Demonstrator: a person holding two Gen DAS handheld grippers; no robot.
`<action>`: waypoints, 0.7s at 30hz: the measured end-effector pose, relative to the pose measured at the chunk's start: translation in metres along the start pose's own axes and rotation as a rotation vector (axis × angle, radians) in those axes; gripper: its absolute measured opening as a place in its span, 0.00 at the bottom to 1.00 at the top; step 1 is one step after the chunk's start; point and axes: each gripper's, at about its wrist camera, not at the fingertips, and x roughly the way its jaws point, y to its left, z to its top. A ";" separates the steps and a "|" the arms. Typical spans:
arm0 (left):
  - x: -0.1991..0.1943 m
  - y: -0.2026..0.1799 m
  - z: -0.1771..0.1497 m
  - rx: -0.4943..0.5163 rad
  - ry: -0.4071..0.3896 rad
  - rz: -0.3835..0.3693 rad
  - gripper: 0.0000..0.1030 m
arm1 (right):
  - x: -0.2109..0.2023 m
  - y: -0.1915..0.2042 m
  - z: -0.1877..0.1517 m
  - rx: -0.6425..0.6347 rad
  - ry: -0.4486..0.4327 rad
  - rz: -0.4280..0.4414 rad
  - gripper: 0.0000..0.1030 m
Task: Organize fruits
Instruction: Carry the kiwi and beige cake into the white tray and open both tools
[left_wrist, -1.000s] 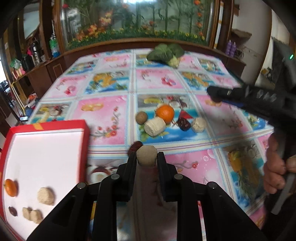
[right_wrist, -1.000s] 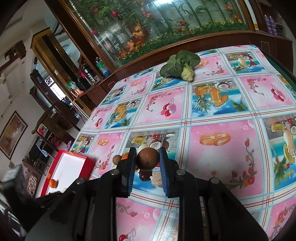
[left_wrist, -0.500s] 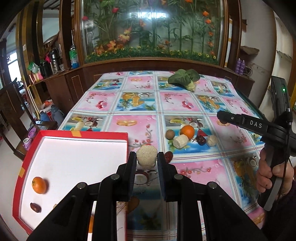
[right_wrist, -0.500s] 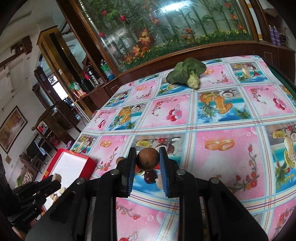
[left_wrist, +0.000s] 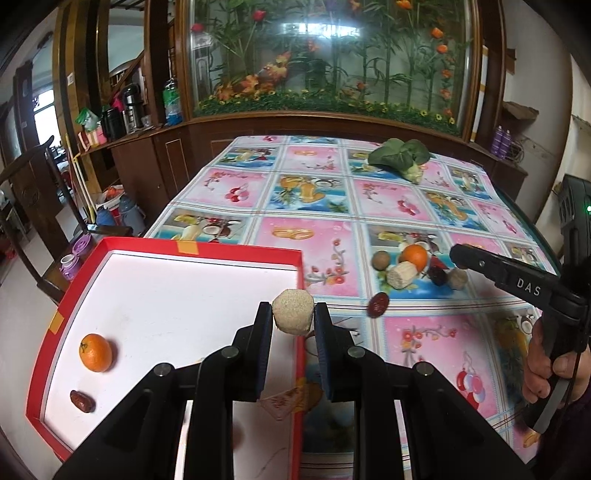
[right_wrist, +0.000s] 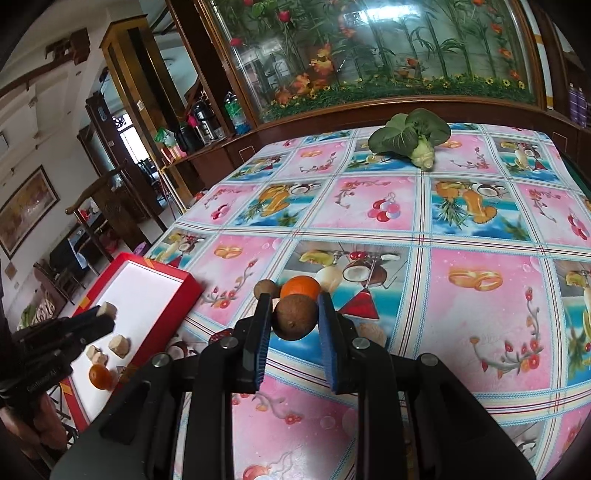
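Observation:
My left gripper is shut on a beige sugarcane piece, held above the right rim of the red tray. The tray's white floor holds an orange and a red date. My right gripper is shut on a round brown fruit, above the fruit pile. In the pile lie an orange, a brown fruit, a sugarcane piece, a dark date and a beige piece. A lone date lies nearer the tray.
A leafy green vegetable lies at the far side of the table with the fruit-print cloth. A wooden cabinet with a flower display stands behind. A hand holds the right gripper's handle. Chairs and floor clutter lie left of the table.
My left gripper has carried the sugarcane piece left, from over the tablecloth to the tray's right rim. The right gripper, holding the brown fruit, has barely moved.

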 end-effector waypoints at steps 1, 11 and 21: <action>0.000 0.003 0.000 -0.002 -0.003 0.007 0.21 | 0.000 0.000 0.000 0.003 0.000 -0.002 0.26; -0.003 0.025 -0.004 -0.029 -0.019 0.019 0.21 | 0.006 0.020 -0.004 0.019 -0.013 0.004 0.26; -0.003 0.038 -0.005 -0.046 -0.027 0.023 0.21 | 0.025 0.074 -0.007 0.004 -0.007 0.112 0.26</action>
